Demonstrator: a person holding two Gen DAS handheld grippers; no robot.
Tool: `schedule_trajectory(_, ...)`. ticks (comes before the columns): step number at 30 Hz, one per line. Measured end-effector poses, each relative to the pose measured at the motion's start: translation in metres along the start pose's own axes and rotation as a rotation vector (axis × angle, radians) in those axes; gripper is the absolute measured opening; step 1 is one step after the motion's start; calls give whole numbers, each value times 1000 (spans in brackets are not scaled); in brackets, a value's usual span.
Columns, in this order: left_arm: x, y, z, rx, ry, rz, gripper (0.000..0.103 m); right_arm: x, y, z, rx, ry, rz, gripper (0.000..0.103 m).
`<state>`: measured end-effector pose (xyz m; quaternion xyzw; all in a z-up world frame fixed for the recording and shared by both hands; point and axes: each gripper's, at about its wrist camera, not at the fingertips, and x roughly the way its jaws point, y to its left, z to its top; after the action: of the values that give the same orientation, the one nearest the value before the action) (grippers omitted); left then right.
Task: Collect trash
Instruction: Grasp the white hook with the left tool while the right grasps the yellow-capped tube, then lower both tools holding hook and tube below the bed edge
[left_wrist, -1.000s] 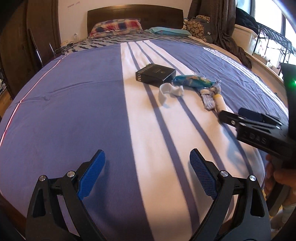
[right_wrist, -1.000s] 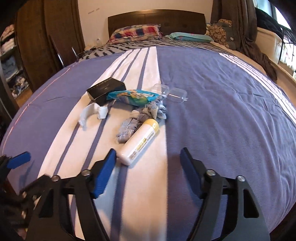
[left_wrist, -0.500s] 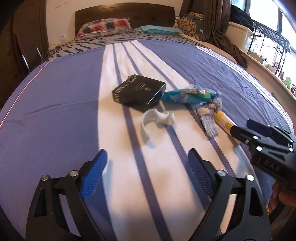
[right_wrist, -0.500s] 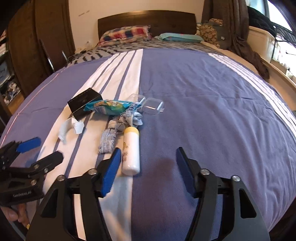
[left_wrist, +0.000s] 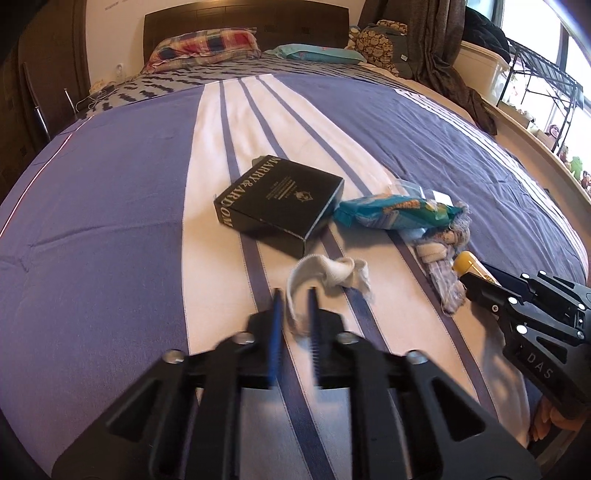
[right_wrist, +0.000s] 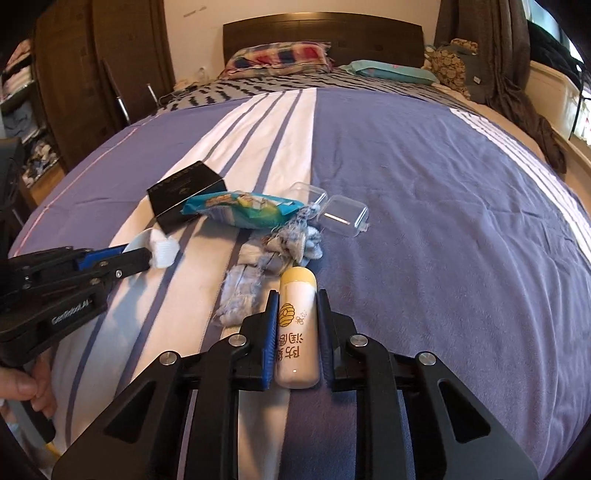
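A pile of trash lies on the striped bedspread (left_wrist: 110, 206). My left gripper (left_wrist: 294, 299) is shut on the near end of a white crumpled strip (left_wrist: 332, 275), also seen in the right wrist view (right_wrist: 160, 249). My right gripper (right_wrist: 296, 301) is shut on a cream tube with a yellow cap (right_wrist: 297, 325); its cap shows in the left wrist view (left_wrist: 467, 263). Beyond lie a black box (left_wrist: 280, 201), a teal snack wrapper (left_wrist: 395, 212), a frayed blue-white rag (right_wrist: 258, 266) and a clear plastic case (right_wrist: 338, 214).
Pillows (left_wrist: 207, 46) and the dark headboard (right_wrist: 321, 31) stand at the far end. A wardrobe (right_wrist: 103, 74) is at the left. A curtain (left_wrist: 443, 40), a white bin (left_wrist: 480, 66) and a metal rack (left_wrist: 543, 81) line the right side.
Both grippers moved forward to the pile and went from wide open to shut. The left closed on the white strip, the right on the cream tube.
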<state>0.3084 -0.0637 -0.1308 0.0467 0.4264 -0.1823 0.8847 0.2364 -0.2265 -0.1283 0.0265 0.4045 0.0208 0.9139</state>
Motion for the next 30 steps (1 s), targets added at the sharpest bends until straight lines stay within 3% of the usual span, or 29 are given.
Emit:
schedule_trajectory(12, -50, -26, -55, 12, -7, -41, 2, -41, -4, -40, -2, 11, 16, 21)
schedule_trajectory(20, -114, -51, -94, 16, -86, -35, 2, -99, -7, -69, 14, -47, 33, 21)
schedule_trajectory(30, -169, -79, -141, 17, -128, -69, 2, -155, -2, -113, 15, -91, 77, 21)
